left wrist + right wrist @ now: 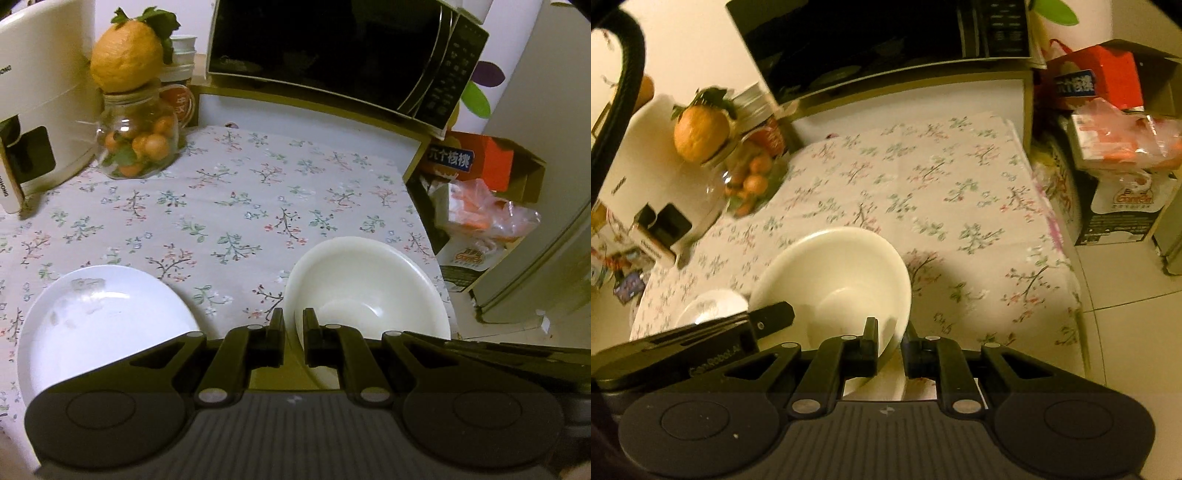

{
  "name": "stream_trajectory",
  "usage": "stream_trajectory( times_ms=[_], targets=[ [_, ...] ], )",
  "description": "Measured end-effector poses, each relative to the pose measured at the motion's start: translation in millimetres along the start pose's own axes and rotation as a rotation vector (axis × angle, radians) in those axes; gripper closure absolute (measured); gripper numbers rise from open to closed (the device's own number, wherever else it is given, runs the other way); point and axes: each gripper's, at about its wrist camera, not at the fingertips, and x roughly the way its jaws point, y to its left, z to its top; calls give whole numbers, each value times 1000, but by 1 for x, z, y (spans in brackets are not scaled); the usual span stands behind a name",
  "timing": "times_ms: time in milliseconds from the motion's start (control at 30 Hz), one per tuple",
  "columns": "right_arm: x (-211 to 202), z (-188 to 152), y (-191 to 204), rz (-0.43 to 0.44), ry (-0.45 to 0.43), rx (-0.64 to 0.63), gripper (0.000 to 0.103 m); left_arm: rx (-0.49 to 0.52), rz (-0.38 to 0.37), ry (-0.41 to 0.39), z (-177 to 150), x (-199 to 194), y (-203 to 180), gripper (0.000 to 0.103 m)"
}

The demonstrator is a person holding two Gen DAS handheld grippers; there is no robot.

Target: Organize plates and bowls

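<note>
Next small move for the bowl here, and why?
Probably ease the bowl sideways toward the plate, kept level. The left hand-held gripper is clamped on the bowl's rim. The right hand-held gripper straddles the rim too, though how firmly is unclear. The plate lies bare beside the bowl, a likely stacking spot.

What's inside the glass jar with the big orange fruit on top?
The glass jar holds small orange fruits and some green leaves. The big orange fruit sits on its mouth like a lid. The bottom of the jar is too blurry to make out.
</note>
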Motion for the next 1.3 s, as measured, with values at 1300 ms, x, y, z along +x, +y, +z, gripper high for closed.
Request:
stream_trajectory(
  times_ms=[1300],
  targets=[
    [16,-30,23,-35,122,-192,83,70,83,69,-47,9,9,90]
  ],
)
